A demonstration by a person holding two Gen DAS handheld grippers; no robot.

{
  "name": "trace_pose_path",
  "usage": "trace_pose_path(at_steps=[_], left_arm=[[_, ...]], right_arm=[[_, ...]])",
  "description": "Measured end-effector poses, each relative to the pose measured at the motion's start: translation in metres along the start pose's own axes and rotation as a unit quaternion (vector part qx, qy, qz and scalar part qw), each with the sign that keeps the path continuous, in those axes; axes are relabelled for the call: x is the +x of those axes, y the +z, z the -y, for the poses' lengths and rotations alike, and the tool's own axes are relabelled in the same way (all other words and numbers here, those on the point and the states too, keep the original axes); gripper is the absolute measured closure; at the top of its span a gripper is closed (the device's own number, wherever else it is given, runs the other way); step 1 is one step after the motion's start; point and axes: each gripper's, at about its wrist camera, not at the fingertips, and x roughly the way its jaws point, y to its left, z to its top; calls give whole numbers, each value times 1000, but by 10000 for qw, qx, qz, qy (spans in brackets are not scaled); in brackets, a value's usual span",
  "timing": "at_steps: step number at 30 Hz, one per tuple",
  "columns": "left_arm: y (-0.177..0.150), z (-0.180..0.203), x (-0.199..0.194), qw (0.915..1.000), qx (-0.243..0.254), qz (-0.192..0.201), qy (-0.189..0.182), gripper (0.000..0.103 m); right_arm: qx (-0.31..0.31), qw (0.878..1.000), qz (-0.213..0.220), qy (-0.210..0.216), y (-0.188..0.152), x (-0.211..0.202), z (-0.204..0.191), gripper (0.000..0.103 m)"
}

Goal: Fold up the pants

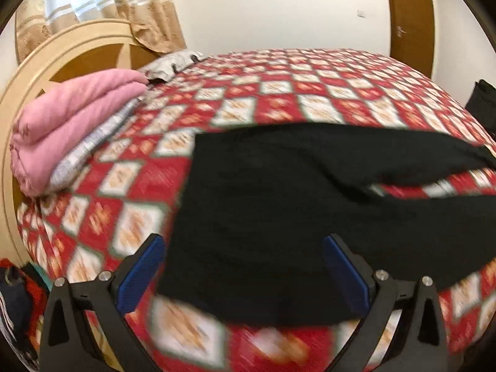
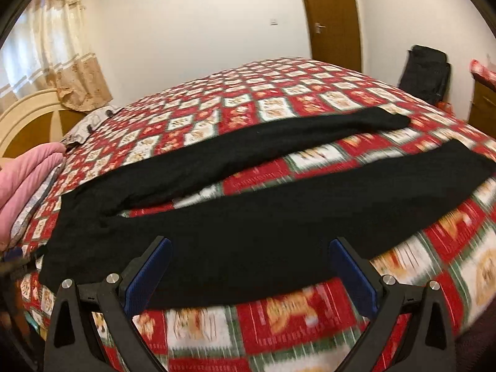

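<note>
Black pants (image 1: 263, 217) lie flat on the red and white patterned bedspread (image 1: 248, 93), waist to the left, both legs spread apart running right. In the right wrist view the pants (image 2: 248, 232) show whole, with a strip of bedspread (image 2: 279, 170) between the far leg and the near leg. My left gripper (image 1: 245, 248) is open and empty, hovering over the waist end near the front edge. My right gripper (image 2: 251, 251) is open and empty above the near leg's upper part.
A folded pink blanket (image 1: 71, 124) on a grey pillow (image 1: 173, 65) lies at the head of the bed by the cream headboard (image 1: 62, 49). A black bag (image 2: 424, 71) stands past the bed's far right. A door (image 2: 328, 12) and curtains (image 2: 46, 46) are behind.
</note>
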Motion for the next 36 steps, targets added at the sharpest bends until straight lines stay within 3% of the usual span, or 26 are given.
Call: trace_pose_path(at_steps=[3, 7, 8, 13, 18, 21, 24, 28, 31, 33, 35, 36], left_arm=[[27, -26, 33, 9999, -36, 3, 169, 0], [53, -52, 85, 9990, -210, -341, 213, 0], [58, -56, 95, 9987, -241, -423, 174, 0], [80, -60, 135, 9976, -396, -551, -119, 0], [93, -61, 177, 9953, -418, -836, -253, 1], [93, -60, 196, 9914, -450, -1147, -451, 14], [92, -64, 198, 9892, -669, -1118, -678, 15], [95, -63, 200, 9887, -609, -1128, -774, 16], [96, -60, 201, 9890, -561, -1096, -816, 16], [96, -59, 202, 9893, -529, -1068, -844, 16], [96, -59, 201, 9900, -488, -1001, -862, 22], [96, -58, 201, 9906, -466, -925, -889, 34]], right_arm=[[-346, 9989, 101, 296, 22, 12, -14, 5], [-1075, 9932, -130, 438, 52, 43, -44, 38], [-1173, 9917, -232, 482, 56, 50, -49, 42], [-1532, 9820, -792, 769, 79, 93, -75, 42], [-2064, 9708, -867, 868, 101, 128, -96, 41], [-2495, 9564, -1120, 1029, 120, 165, -110, 41], [-2890, 9410, -1307, 1182, 136, 204, -123, 41], [-3490, 9126, -1663, 1333, 146, 260, -137, 41], [-3486, 9028, -1988, 1545, 150, 292, -138, 41], [-3341, 8969, -2182, 1906, 152, 303, -132, 41], [-3341, 8936, -2194, 2041, 152, 301, -128, 41], [-3367, 8926, -2189, 2048, 152, 300, -127, 44]])
